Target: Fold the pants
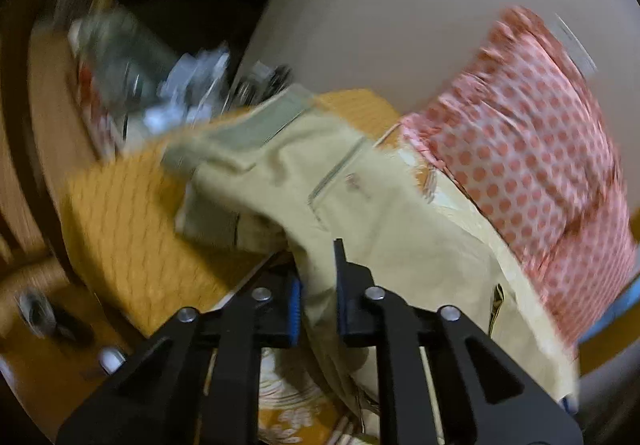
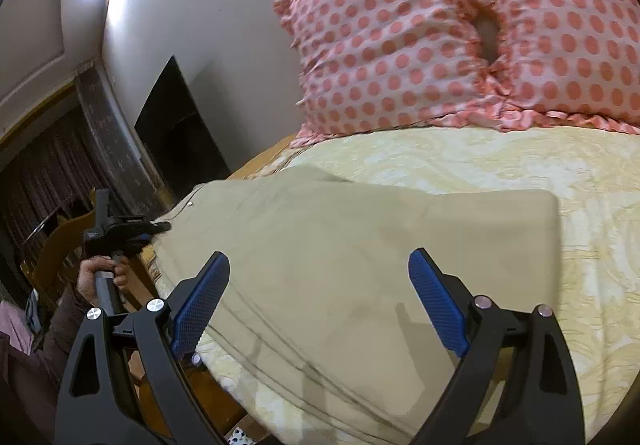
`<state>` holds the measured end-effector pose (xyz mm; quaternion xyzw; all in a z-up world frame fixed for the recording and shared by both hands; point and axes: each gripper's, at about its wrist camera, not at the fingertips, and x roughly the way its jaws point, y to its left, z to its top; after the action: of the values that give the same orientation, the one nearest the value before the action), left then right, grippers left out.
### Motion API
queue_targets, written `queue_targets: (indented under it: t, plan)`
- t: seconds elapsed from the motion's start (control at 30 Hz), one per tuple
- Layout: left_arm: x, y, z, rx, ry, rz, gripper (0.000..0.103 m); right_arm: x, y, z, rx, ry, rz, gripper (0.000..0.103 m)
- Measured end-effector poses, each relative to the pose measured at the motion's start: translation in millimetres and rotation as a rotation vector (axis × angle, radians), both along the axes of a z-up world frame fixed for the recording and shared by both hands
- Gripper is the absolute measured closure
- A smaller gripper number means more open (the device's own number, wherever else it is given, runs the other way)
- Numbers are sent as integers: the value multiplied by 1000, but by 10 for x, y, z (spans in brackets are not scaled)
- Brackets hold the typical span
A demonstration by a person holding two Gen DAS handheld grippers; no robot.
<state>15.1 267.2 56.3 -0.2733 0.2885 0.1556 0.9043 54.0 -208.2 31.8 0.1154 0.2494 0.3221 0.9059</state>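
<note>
The beige pants (image 2: 360,245) lie folded and flat on the cream bedspread (image 2: 520,165). In the left wrist view the pants (image 1: 360,205) bunch up, waistband toward the far left, and my left gripper (image 1: 318,285) is shut on a fold of the fabric at the bed's left edge. That gripper also shows in the right wrist view (image 2: 160,226), at the pants' left end. My right gripper (image 2: 320,277) is open and empty, held just above the near part of the pants.
Two pink polka-dot pillows (image 2: 440,33) lean on the wall at the head of the bed. An orange wooden bed frame (image 1: 132,205) runs along the left edge. Cluttered items (image 1: 132,65) sit beyond it. A dark opening (image 2: 176,133) is in the wall.
</note>
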Motion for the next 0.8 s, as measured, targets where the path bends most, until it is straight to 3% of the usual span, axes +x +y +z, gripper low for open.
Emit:
queue_targets:
  t: [0.1, 0.2, 0.27, 0.37, 0.47, 0.6, 0.67, 0.7, 0.77, 0.8]
  plan:
    - [169, -518, 534, 220, -62, -120, 93, -3, -242, 22, 34, -17, -52, 10]
    - [352, -1410, 992, 414, -157, -351, 95, -26, -551, 76, 82, -38, -137, 10]
    - [376, -2023, 1106, 486, -210, -531, 95, -68, -791, 115, 115, -42, -204, 10]
    - [222, -3011, 937, 570, -240, -862, 95, -135, -1088, 141, 171, -33, -268, 8]
    - [30, -3662, 402, 642, -152, -1104, 95, -136, -1342, 111, 257, 14, -287, 5]
    - [-169, -3892, -98, 697, -33, -1244, 90, 47, -1416, -38, 327, 153, -235, 5]
    - [-251, -3773, -71, 688, -43, -1236, 82, 170, -1356, -94, 313, 213, -212, 5]
    - [-254, -3641, 24, 644, -62, -1226, 78, 238, -1310, -122, 291, 241, -207, 5]
    - [-178, -3351, 257, 537, -119, -1128, 54, 340, -1228, -161, 242, 282, -211, 11]
    - [-127, -3170, 350, 496, -140, -1066, 36, 436, -1179, -204, 201, 319, -217, 13]
